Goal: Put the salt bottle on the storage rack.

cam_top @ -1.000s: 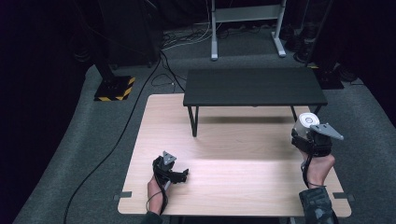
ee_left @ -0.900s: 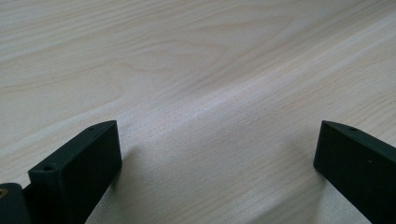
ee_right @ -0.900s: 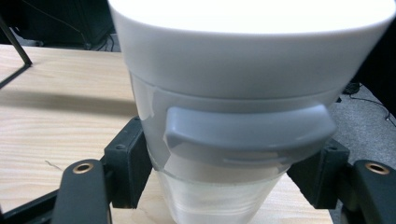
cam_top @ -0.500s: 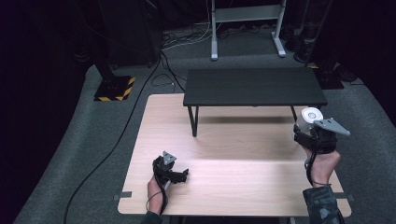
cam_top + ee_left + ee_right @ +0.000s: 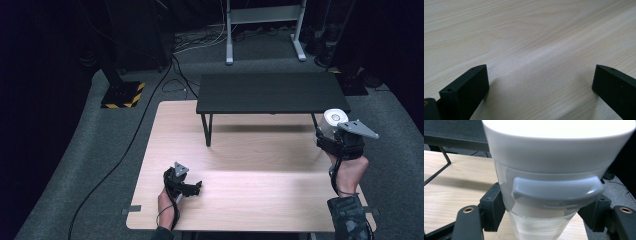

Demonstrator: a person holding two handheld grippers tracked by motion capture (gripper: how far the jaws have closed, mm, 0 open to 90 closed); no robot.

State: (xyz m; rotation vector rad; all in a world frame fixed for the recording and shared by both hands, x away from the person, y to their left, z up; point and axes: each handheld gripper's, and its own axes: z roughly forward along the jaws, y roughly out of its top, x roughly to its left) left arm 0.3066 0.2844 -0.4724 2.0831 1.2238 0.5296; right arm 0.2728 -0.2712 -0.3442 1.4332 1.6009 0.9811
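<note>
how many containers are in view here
1: a clear container with a white lid, clamped in the right gripper beside the black shelf's right end. Nothing is visibly hidden under the shelf.

Clear container (image 5: 541,225), white lid (grey clasp), upright, lifted off table

A low black bench (image 5: 270,93) stands on the wooden table (image 5: 240,165) — yellow-striped base (image 5: 122,95) beyond.

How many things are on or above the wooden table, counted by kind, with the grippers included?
Grippers: 2, the left gripper and the right gripper
Clear containers with a white lid: 1, the container
Low black tables: 1, the black table
Total: 4
</note>
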